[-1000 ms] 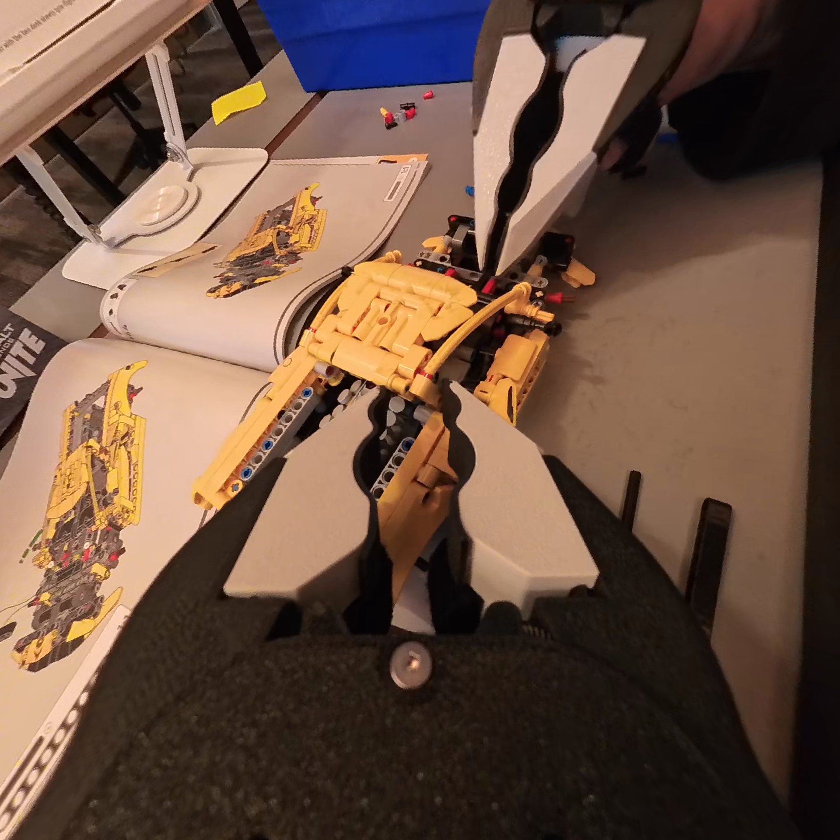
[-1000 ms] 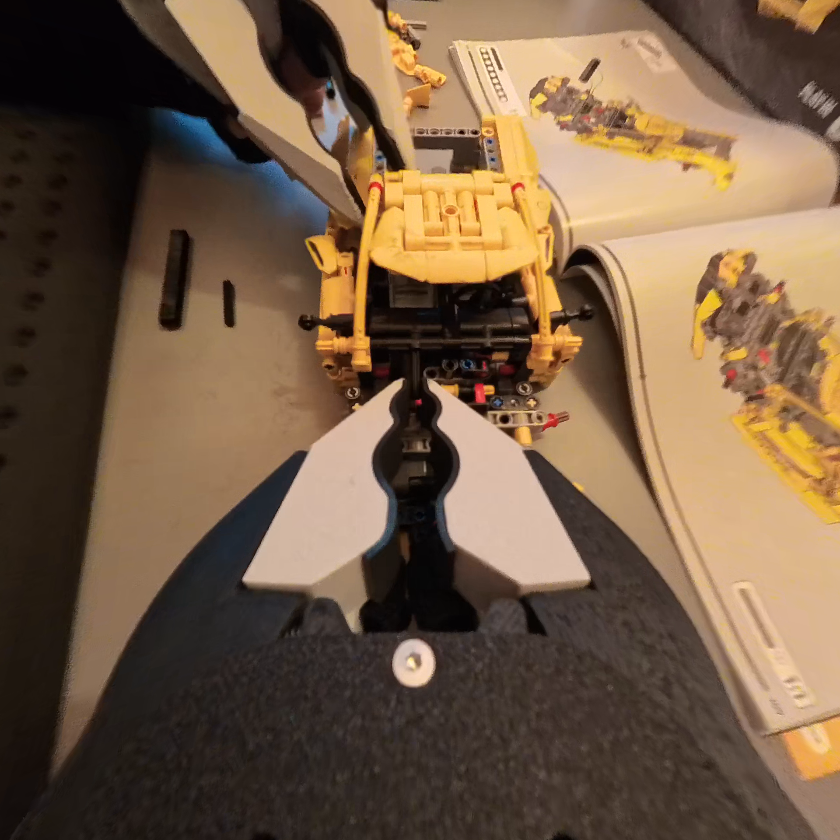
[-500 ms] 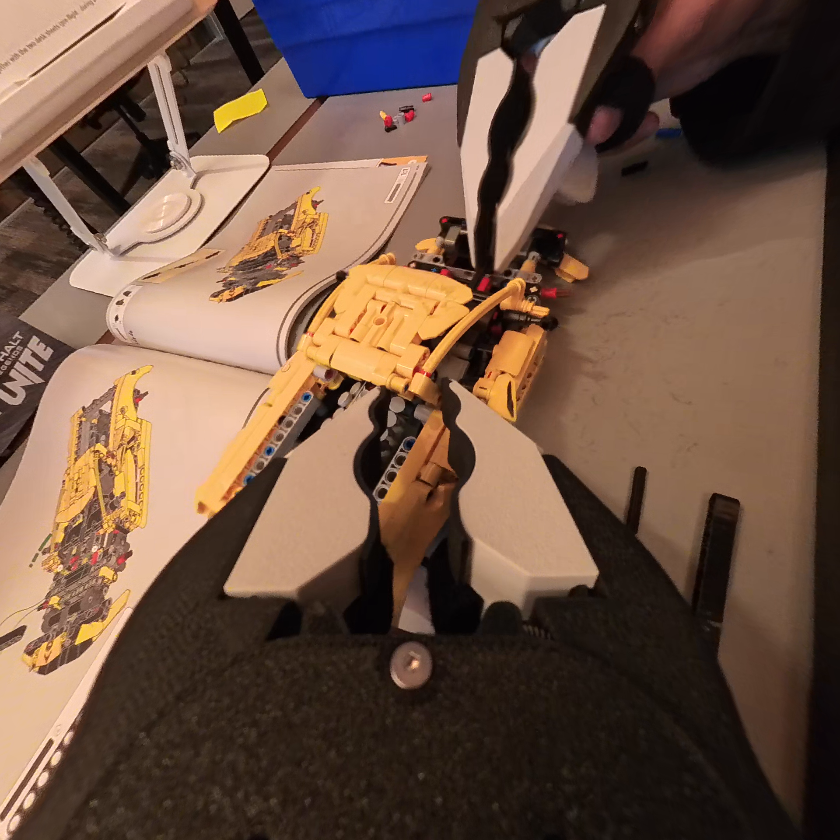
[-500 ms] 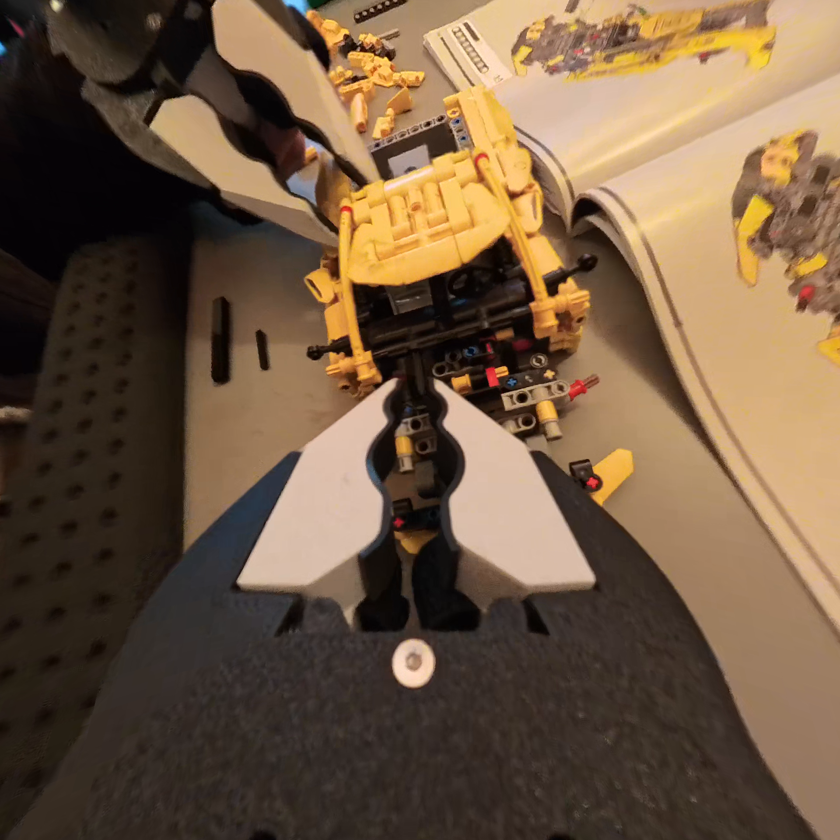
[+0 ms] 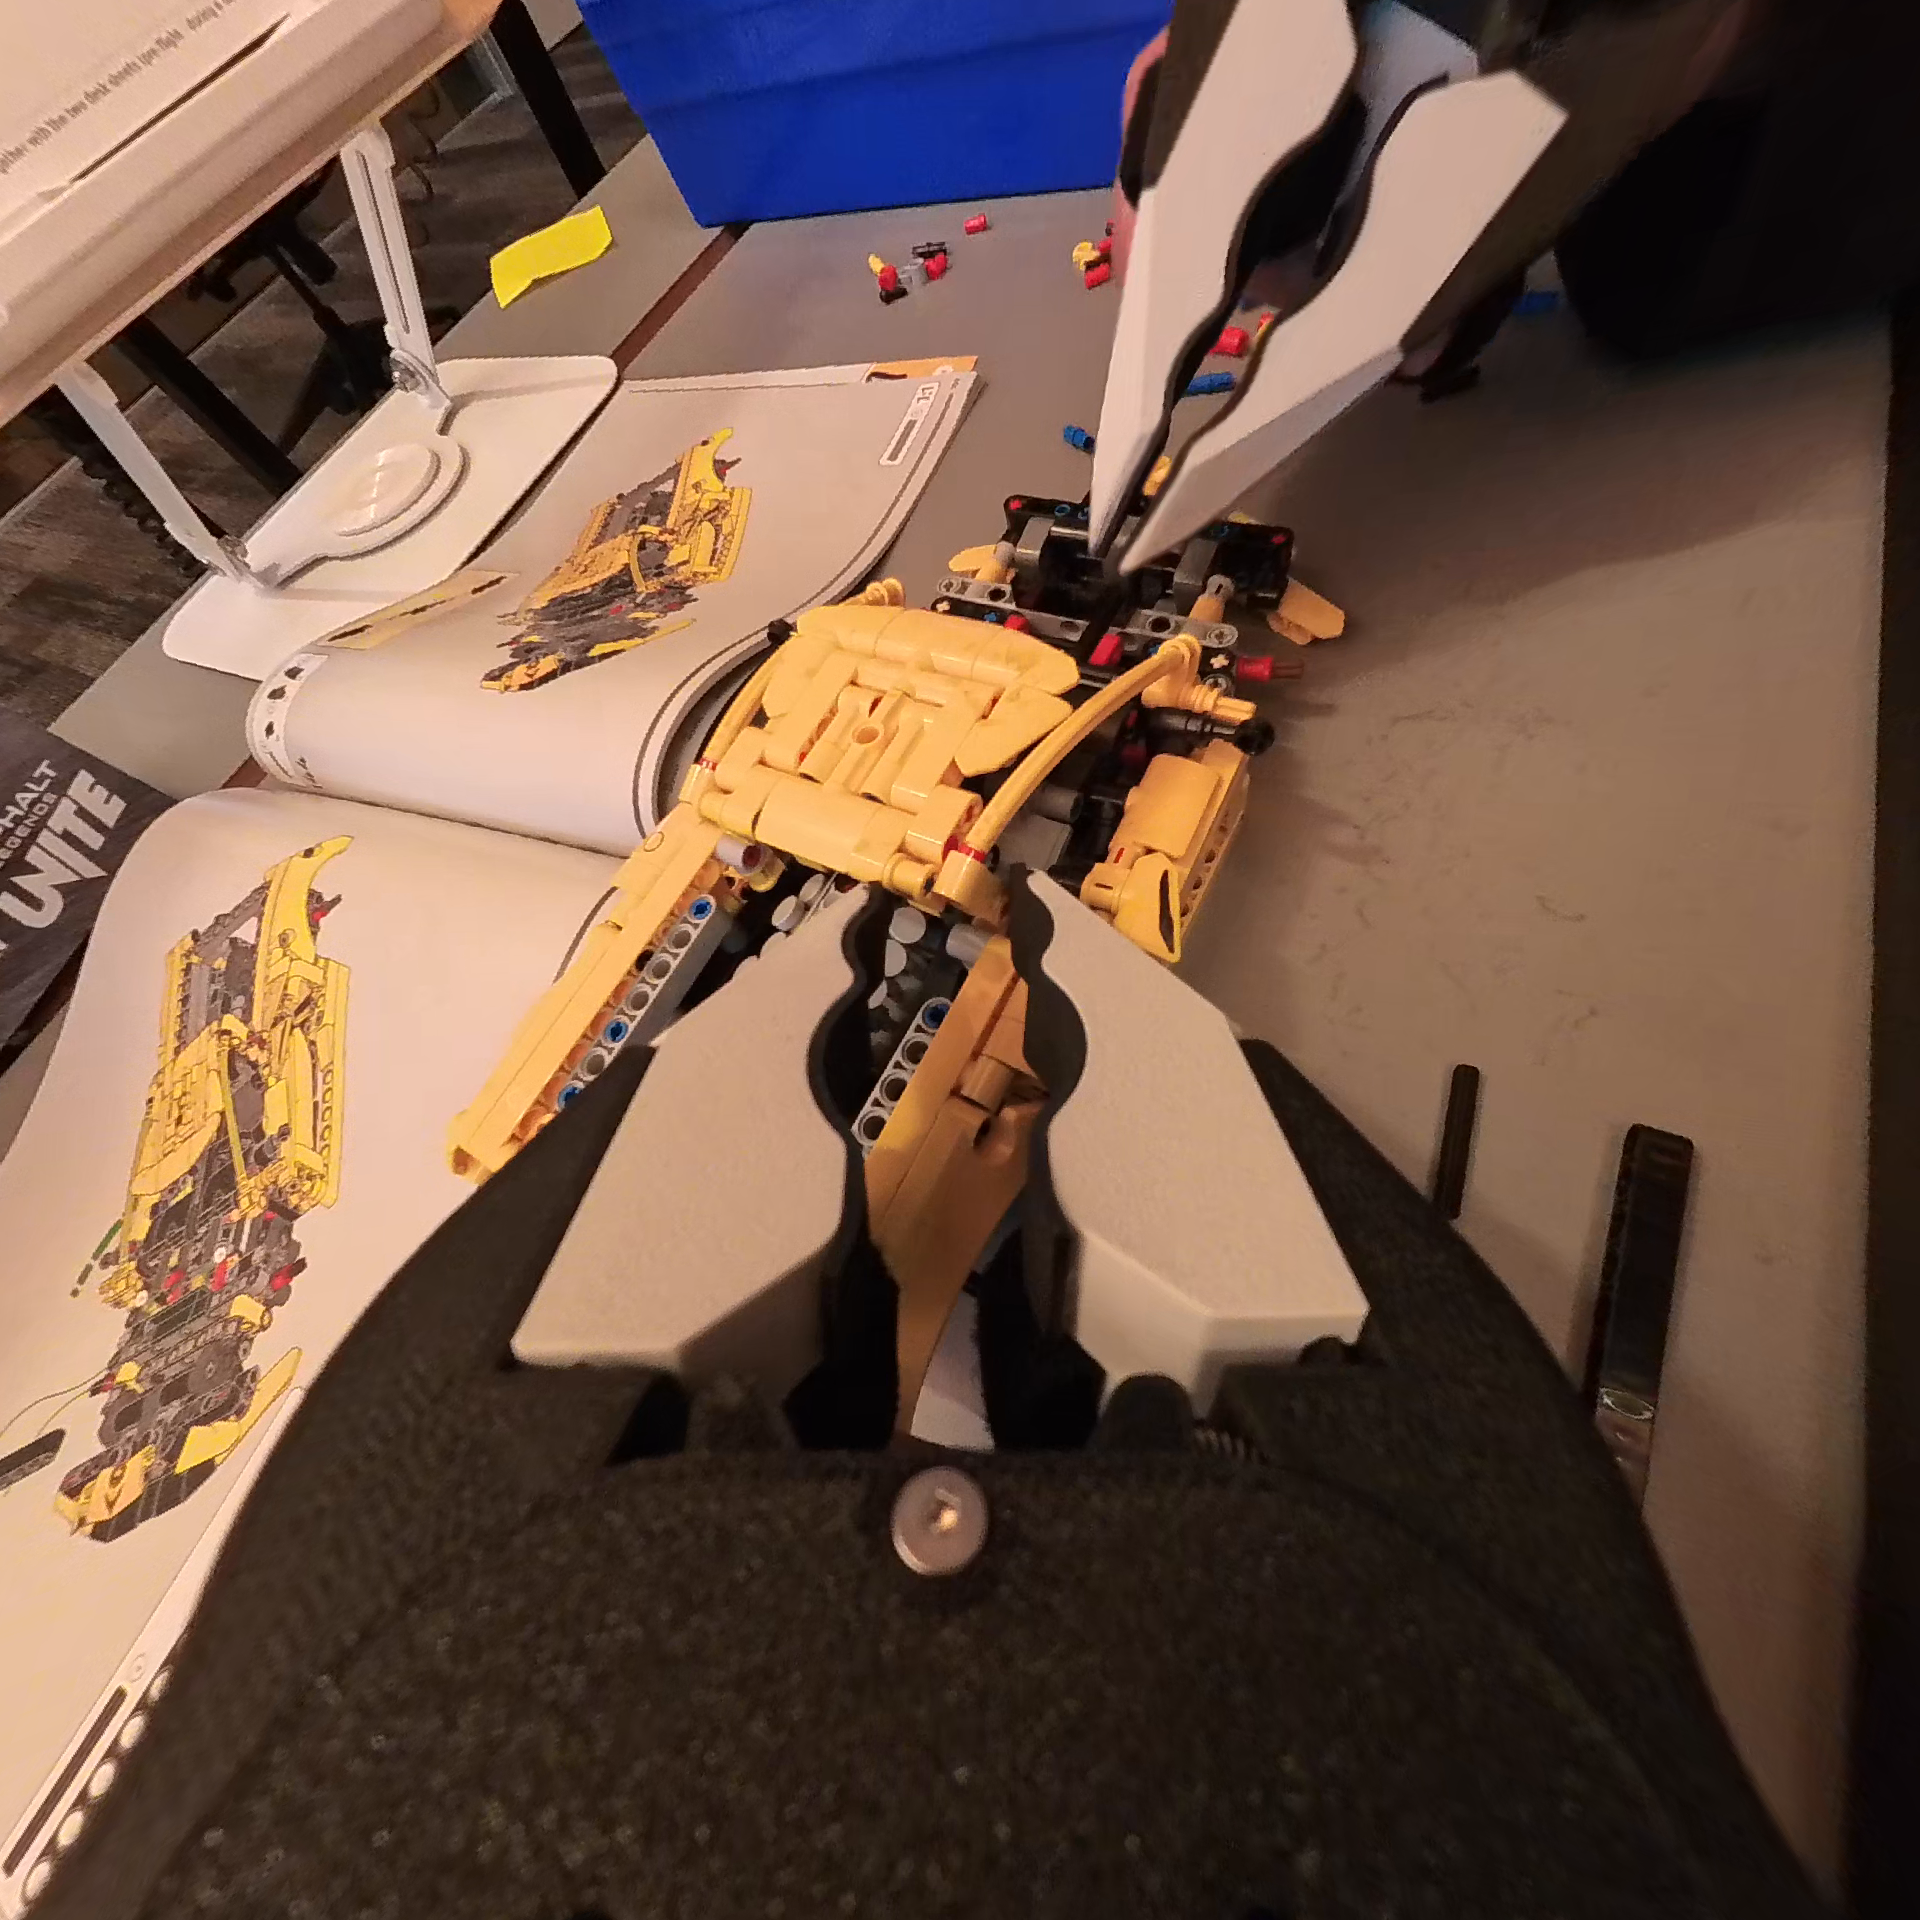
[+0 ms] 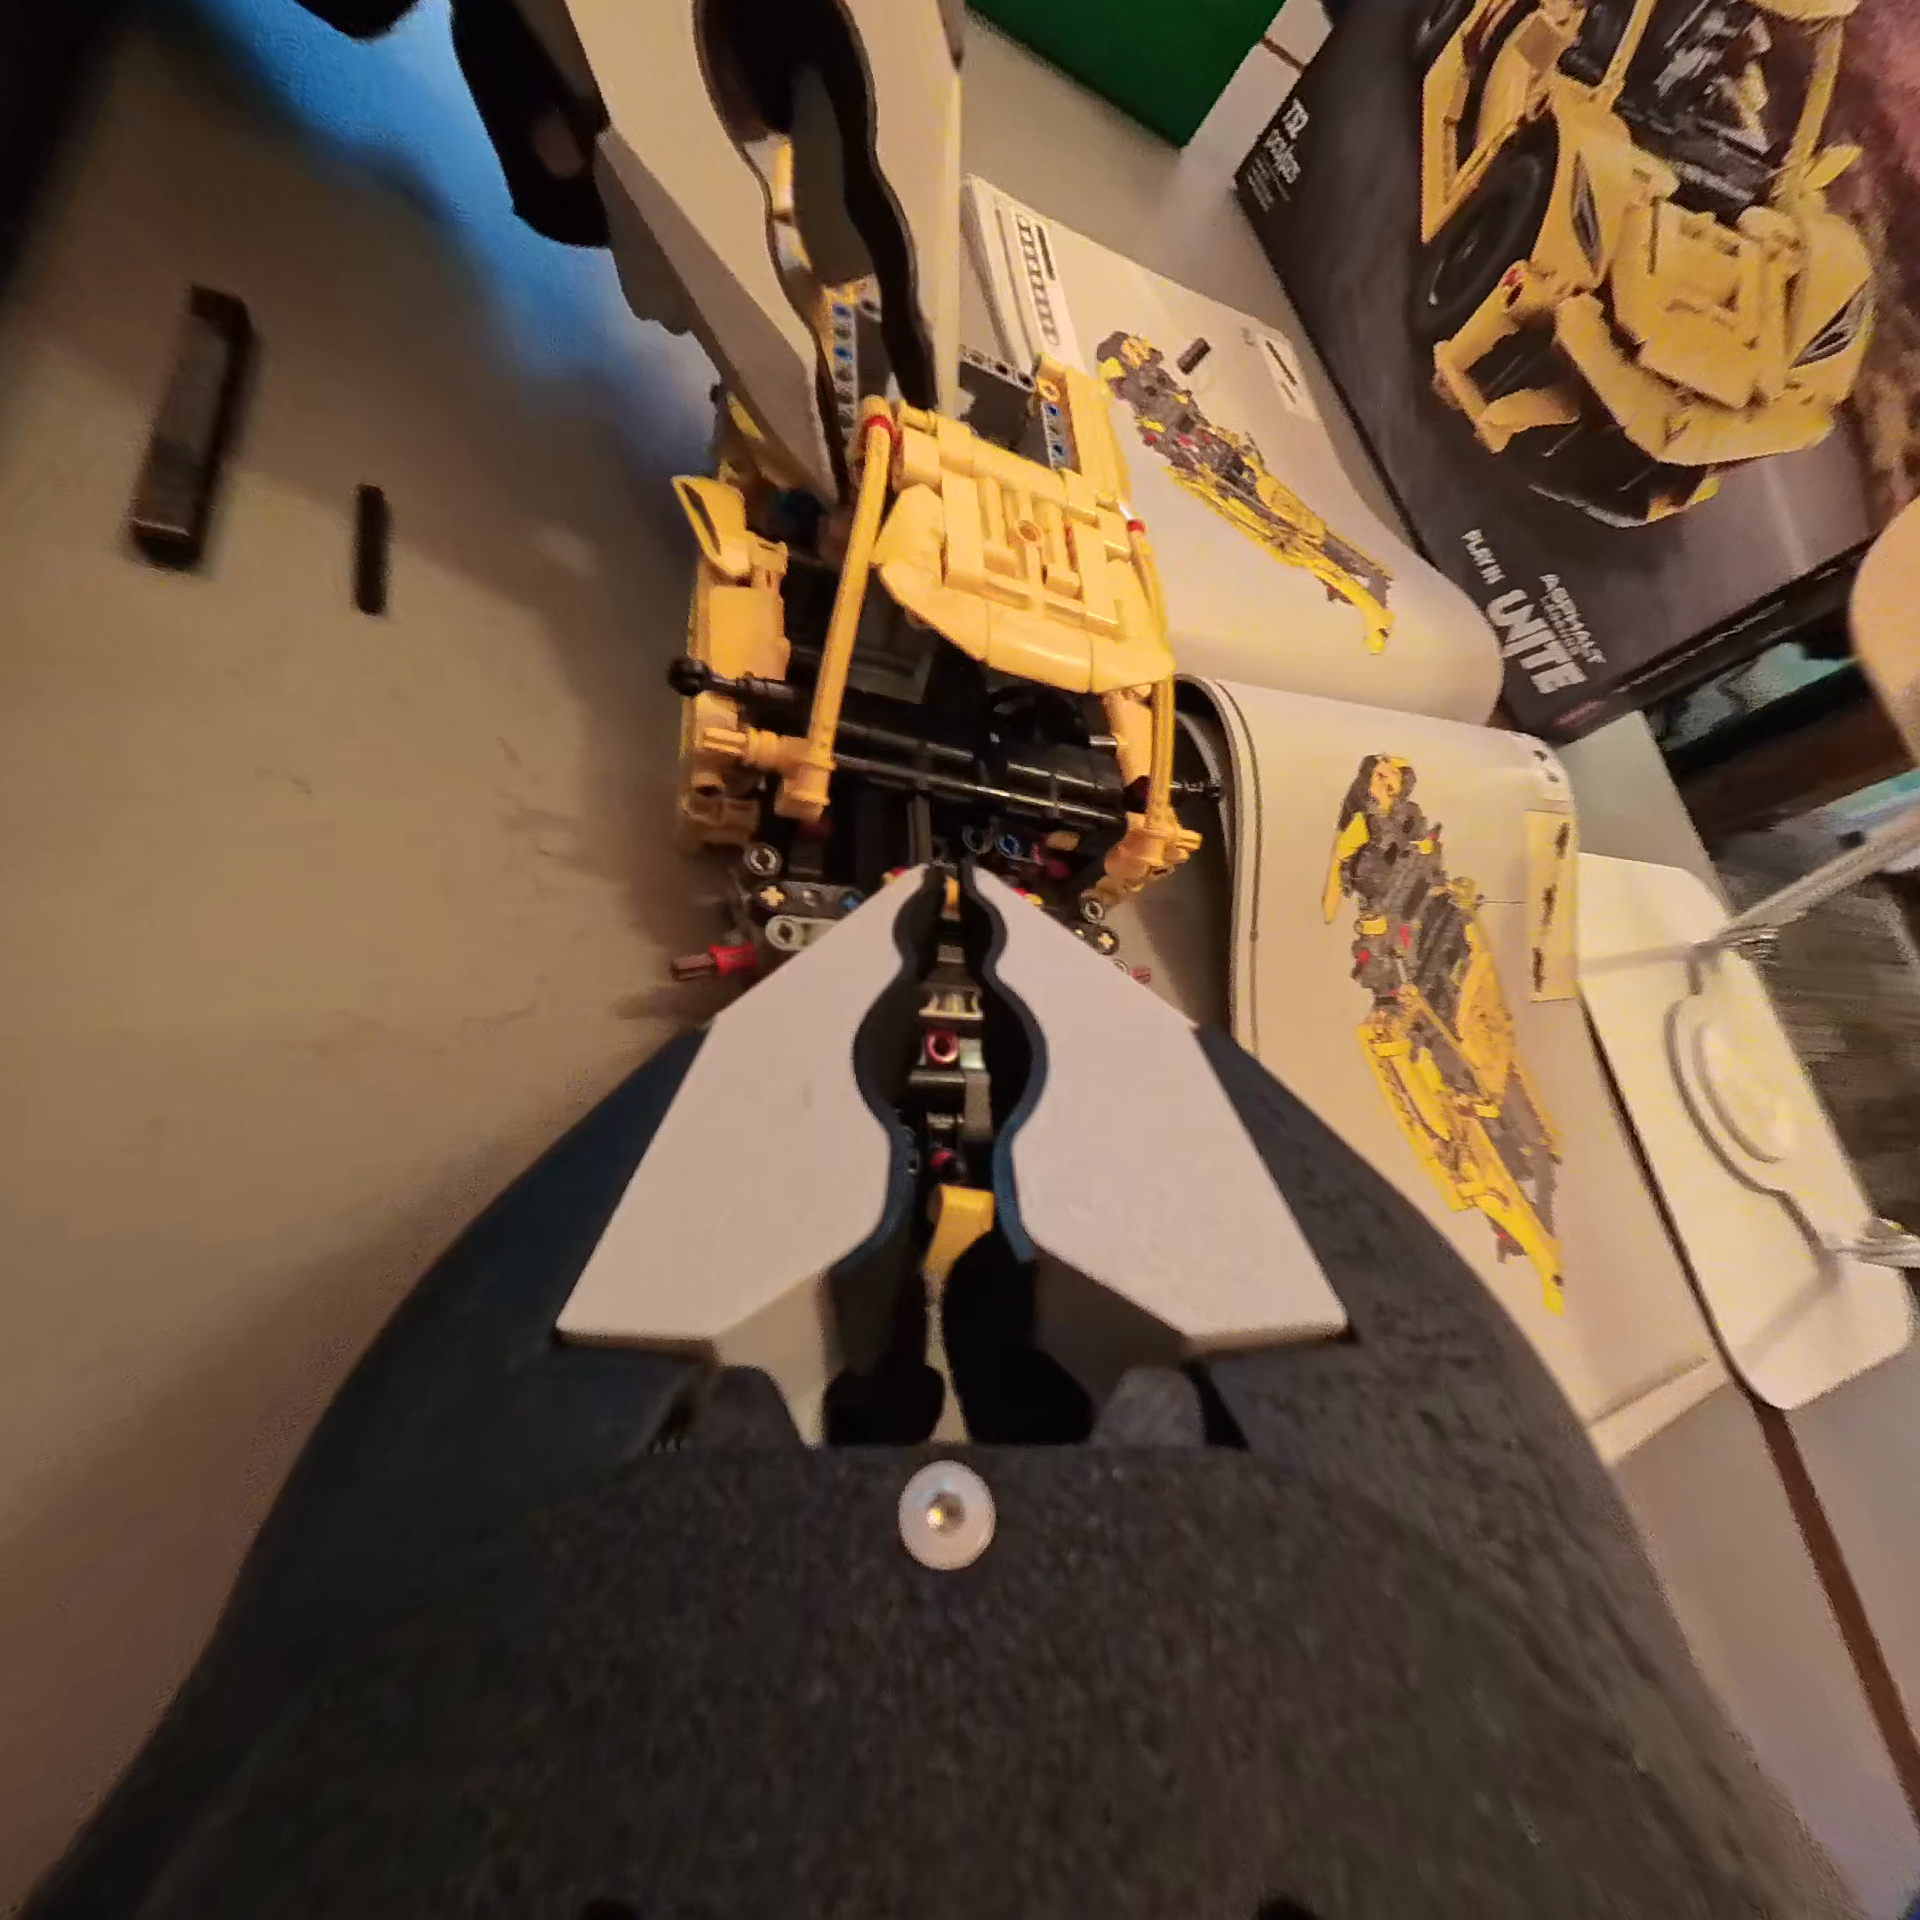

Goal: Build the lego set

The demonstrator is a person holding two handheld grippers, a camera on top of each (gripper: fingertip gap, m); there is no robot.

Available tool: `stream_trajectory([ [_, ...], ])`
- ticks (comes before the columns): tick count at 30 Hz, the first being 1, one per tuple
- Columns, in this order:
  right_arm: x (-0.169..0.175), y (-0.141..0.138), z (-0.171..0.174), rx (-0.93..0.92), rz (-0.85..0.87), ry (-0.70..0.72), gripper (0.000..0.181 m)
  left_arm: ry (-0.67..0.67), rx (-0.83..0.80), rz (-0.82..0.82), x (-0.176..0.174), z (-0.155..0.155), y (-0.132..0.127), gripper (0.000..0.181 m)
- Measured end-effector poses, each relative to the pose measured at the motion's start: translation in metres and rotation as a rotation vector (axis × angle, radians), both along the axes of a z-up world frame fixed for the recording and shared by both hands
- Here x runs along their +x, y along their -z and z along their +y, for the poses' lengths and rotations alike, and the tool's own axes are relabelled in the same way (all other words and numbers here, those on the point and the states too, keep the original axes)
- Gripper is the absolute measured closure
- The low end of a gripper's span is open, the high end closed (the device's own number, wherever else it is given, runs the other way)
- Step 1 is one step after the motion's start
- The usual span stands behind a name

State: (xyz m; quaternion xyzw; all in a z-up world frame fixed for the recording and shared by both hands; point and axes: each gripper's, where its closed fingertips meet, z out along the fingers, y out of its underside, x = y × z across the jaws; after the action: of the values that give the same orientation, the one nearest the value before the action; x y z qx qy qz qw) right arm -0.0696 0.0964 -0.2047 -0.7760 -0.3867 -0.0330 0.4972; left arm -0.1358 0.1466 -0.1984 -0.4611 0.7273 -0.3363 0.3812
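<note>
Your left gripper (image 5: 940, 904) is closed on the yellow side rail at one end of the half-built yellow car (image 5: 894, 748); the rail runs back between the fingers (image 5: 1164, 1091), which sit narrow around it. Your right gripper (image 6: 951, 878) comes in at the opposite end of the car, its tips almost together and clamped on the black and grey frame there; red pins and a yellow piece show in the slot between its fingers (image 6: 1132, 1122).

The car lies on the grey table (image 5: 1558, 831), roughly midway along it and nearer the dark edge than the far side, with its roof panel and curved yellow tubes facing up. One flank touches the fold of the open instruction booklet (image 5: 436, 935), which spreads away from it toward the table's other edge.

Two black bars (image 5: 1642, 1247) lie just beside the car on the bare table, close to the dark edge. Small red, yellow and blue loose pieces (image 5: 914, 270) are scattered near the far end of the table, in front of a blue bin (image 5: 883, 94). A white stand (image 5: 395, 468) rests its flat base on the corner by the booklet. From your right wrist view, the set's dark box (image 6: 1579, 343) stands past the booklet, at the table's far side, and beside it a green box (image 6: 1122, 52) shows only partly.
</note>
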Motion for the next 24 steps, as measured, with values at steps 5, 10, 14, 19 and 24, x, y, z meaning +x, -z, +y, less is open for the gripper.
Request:
stream_trajectory([
  [5, -0.002, 0.003, -0.004, -0.034, 0.026, 0.006, 0.176, 0.0, 0.002, -0.001, 0.0, 0.0, 0.0, 0.158],
  [10, -0.002, 0.009, -0.003, -0.09, 0.07, 0.015, 0.171, 0.0, 0.003, -0.001, 0.0, 0.0, 0.0, 0.158],
  [14, -0.001, 0.01, 0.0, -0.063, 0.037, 0.019, 0.176, 0.001, 0.003, -0.001, 0.0, 0.0, 0.0, 0.158],
  [19, -0.002, 0.011, 0.001, -0.073, 0.029, 0.018, 0.178, 0.0, 0.003, -0.001, 0.0, 0.0, 0.0, 0.158],
  [24, -0.004, 0.011, -0.003, -0.284, 0.265, 0.022, 0.179, 0.002, 0.004, -0.001, 0.0, 0.0, 0.0, 0.158],
])
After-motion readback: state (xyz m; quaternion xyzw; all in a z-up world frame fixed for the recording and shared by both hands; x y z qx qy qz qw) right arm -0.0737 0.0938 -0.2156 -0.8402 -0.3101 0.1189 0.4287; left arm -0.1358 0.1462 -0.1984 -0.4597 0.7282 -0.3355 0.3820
